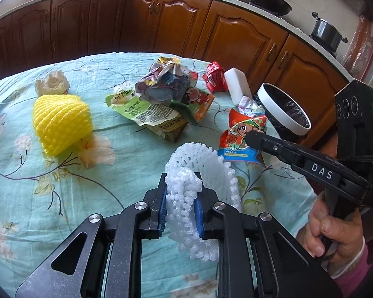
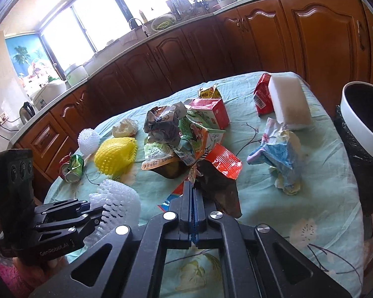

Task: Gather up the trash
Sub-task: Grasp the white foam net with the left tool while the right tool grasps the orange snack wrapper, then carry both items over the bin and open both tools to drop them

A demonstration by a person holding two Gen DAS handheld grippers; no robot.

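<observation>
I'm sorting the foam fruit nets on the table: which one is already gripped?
The white foam net nearest the camera, pinched in the left gripper. The yellow foam net and the other white net lie untouched farther back.

Right gripper (image 2: 193, 193) is clamped on what seems a snack wrapper (image 2: 223, 164); bin (image 2: 360, 124) at three o'clock.
</observation>
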